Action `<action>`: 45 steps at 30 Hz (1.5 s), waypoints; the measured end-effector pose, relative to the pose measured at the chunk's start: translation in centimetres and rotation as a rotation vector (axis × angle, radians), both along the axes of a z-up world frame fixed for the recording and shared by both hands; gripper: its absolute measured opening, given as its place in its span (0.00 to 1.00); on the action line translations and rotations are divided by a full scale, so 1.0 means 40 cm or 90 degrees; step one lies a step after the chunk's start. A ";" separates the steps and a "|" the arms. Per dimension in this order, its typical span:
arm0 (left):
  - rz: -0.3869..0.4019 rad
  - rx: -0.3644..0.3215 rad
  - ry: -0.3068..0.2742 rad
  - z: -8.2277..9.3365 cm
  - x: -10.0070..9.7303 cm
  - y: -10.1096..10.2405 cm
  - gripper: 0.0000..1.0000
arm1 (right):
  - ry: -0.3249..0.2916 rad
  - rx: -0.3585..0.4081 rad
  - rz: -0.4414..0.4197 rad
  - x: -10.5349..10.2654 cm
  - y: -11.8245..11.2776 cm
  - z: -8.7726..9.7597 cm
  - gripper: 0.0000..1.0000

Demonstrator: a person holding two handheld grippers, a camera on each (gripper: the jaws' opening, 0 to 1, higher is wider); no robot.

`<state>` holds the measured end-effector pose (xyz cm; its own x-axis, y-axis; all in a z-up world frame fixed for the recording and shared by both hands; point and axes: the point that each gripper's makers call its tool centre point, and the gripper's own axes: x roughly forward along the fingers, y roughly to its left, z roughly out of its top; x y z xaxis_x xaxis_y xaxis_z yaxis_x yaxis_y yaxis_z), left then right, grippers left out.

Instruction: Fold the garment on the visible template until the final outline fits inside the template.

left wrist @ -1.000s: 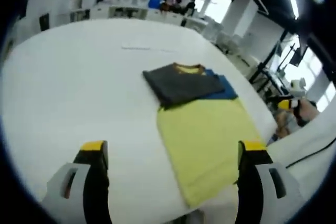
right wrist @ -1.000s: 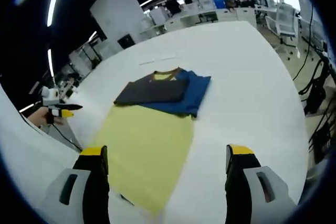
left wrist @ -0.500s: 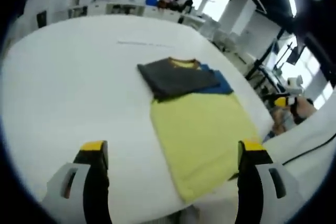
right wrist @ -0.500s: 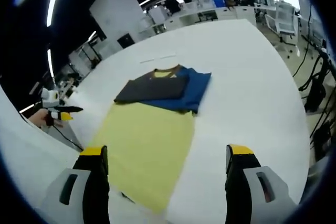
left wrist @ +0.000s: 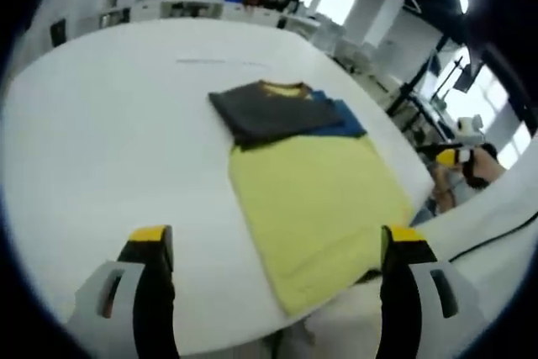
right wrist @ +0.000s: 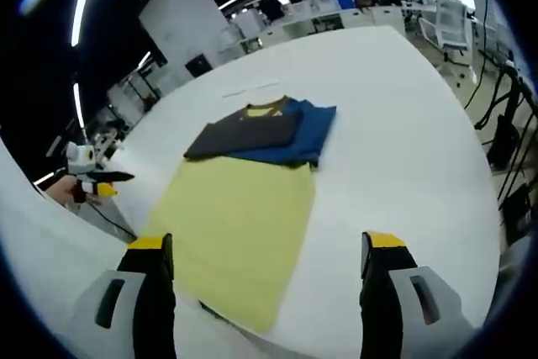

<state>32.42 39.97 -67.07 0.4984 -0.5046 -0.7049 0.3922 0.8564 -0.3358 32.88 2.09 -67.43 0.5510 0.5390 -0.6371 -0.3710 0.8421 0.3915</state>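
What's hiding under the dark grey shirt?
A blue garment sticks out from under the dark grey shirt, both on the white table. The rest of the blue one is covered.

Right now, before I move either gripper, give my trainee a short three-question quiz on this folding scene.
1. True or false: the dark grey garment lies on top of the blue garment.
2. What touches the stack's near edge? A) yellow sheet B) a box
3. Fill in: both the left gripper and right gripper stand ___ above the white table.

Key: 1 true; 2 A; 3 open.
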 end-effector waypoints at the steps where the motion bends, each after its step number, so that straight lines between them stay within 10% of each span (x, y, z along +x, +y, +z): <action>1: 0.000 -0.001 0.001 -0.001 -0.003 -0.002 0.99 | 0.002 0.000 0.001 -0.004 0.002 -0.003 0.92; 16: -0.033 -0.005 0.039 -0.045 -0.070 -0.039 0.98 | 0.030 0.001 0.009 -0.065 0.022 -0.041 0.89; 45: -0.035 0.001 0.142 -0.165 -0.180 -0.030 0.62 | 0.121 0.005 0.032 -0.208 0.063 -0.145 0.60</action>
